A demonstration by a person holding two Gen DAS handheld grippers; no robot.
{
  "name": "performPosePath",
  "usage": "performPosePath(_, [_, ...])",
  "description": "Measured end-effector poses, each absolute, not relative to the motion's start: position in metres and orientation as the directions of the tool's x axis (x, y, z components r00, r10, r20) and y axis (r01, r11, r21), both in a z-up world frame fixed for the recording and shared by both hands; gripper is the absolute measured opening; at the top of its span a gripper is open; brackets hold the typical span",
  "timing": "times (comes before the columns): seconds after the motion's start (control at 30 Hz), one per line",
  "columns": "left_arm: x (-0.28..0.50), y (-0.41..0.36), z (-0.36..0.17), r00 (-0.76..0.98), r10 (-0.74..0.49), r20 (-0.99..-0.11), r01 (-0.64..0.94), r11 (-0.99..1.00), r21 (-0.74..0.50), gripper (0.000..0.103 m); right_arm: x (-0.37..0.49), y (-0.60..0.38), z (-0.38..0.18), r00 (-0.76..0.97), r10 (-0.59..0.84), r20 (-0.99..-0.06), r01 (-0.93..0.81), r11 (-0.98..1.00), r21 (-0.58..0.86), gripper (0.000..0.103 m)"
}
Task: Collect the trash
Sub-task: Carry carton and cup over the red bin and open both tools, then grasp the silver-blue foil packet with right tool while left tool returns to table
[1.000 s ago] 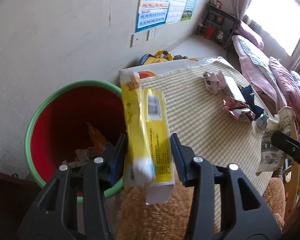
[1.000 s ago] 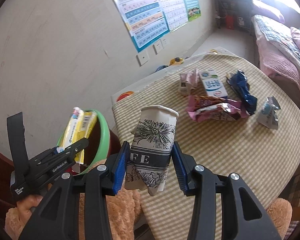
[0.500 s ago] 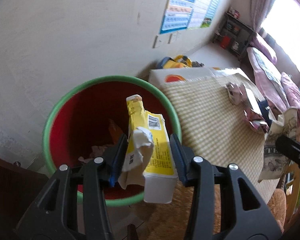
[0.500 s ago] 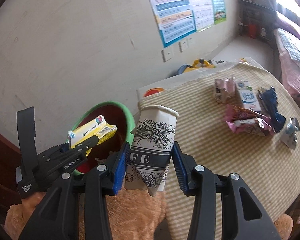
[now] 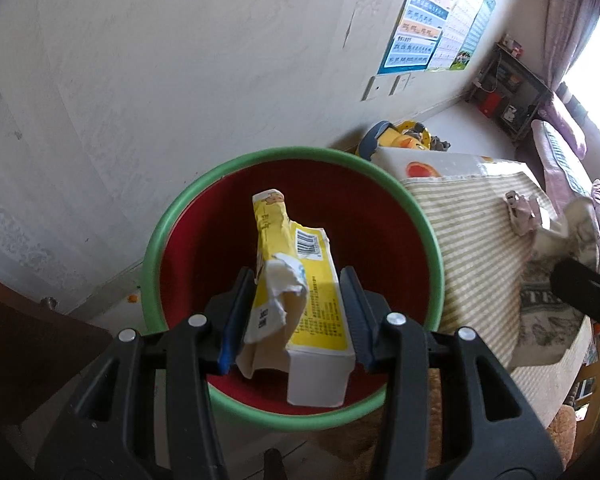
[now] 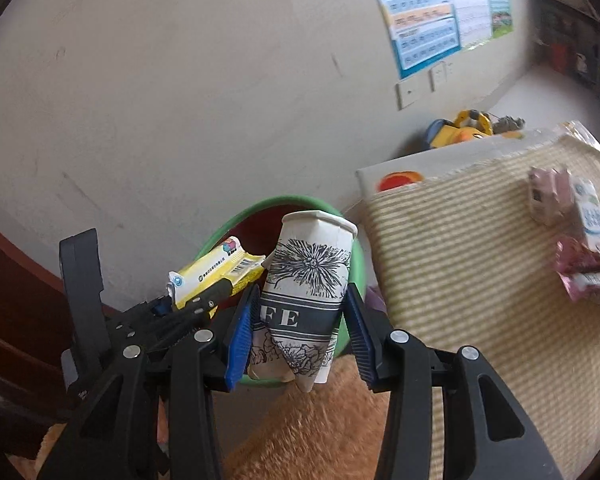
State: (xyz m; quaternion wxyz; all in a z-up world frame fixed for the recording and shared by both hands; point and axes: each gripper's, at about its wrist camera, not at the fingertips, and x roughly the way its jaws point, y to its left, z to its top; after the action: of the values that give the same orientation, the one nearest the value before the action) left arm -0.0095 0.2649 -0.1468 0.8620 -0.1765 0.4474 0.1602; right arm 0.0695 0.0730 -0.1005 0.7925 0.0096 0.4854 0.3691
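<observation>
1. Left wrist view: my left gripper (image 5: pixel 296 312) holds the yellow carton (image 5: pixel 300 276) between its blue-padded fingers (image 5: pixel 232 320), pressed from both sides, so the fingers are closed on it.
2. The carton is crumpled, with a torn white flap on its front and a barcode near the top. It hangs directly above the open mouth of the trash bin (image 5: pixel 160 240), which has a green rim and a red inside.
3. The bin stands on the floor beside the wall, just next to the surface (image 5: pixel 472 240) covered with a striped cloth.
4. Right wrist view: my right gripper (image 6: pixel 300 316) grips the paper cup (image 6: pixel 308 280), white with a black flower print and the letters "FE". The fingers (image 6: pixel 242 328) squeeze its lower part, which is crushed, and the cup stands nearly upright.
5. In this view the cup is in front of the bin's rim (image 6: pixel 236 220), near the edge of the surface, and the left gripper with the yellow carton is seen just to the left of it.
6. More trash lies on the striped cloth: a small pink carton (image 6: pixel 544 196), a white and blue milk carton (image 6: pixel 590 216) and a pink wrapper (image 6: pixel 584 276), all close together and well apart from the bin.
</observation>
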Motion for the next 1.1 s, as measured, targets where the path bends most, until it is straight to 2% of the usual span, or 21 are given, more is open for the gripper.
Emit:
performPosePath(0.13, [-0.009,0.269,-0.154,0.531,0.119,-0.839,-0.449,0.879,-0.160,0.046,0.071,0.091,-0.106,0.230,0.607,-0.761,-0.595,0.706,0.384,0.043])
performPosePath(0.23, [-0.011,0.275,-0.159,0.520,0.128,-0.845,-0.478,0.863,-0.163,0.057,0.073,0.099,-0.108,0.207,0.629,-0.749,-0.602,0.686,0.410,0.047])
performPosePath(0.3, [-0.012,0.278,-0.161,0.513,0.131,-0.849,-0.493,0.854,-0.166,0.074,0.073,0.100,-0.107,0.209,0.638,-0.741,-0.601,0.681,0.417,0.058])
performPosePath(0.5, [-0.012,0.276,-0.164,0.504,0.128,-0.854,-0.501,0.849,-0.168,0.076,0.079,0.081,-0.109,0.236,0.627,-0.742,-0.572,0.707,0.416,0.065])
performPosePath(0.63, [-0.009,0.268,-0.163,0.504,0.123,-0.855,-0.479,0.863,-0.159,0.076,0.093,0.039,-0.113,0.329,0.539,-0.776,-0.524,0.787,0.325,0.070])
performPosePath(0.73, [-0.007,0.262,-0.162,0.503,0.121,-0.856,-0.467,0.871,-0.151,0.076,0.110,-0.016,-0.120,0.414,0.423,-0.806,-0.438,0.869,0.231,0.071])
performPosePath(0.83, [-0.004,0.257,-0.163,0.496,0.124,-0.859,-0.461,0.877,-0.139,0.076,0.130,-0.090,-0.130,0.475,0.302,-0.827,-0.275,0.943,0.186,0.072])
performPosePath(0.97, [0.000,0.246,-0.165,0.488,0.127,-0.864,-0.447,0.886,-0.122,0.076,0.153,-0.199,-0.139,0.535,0.152,-0.831,0.014,0.982,0.189,0.072])
performPosePath(1.1, [0.008,0.222,-0.162,0.488,0.124,-0.864,-0.394,0.915,-0.091,0.076,0.178,-0.273,-0.162,0.515,0.050,-0.856,0.207,0.962,0.181,0.072])
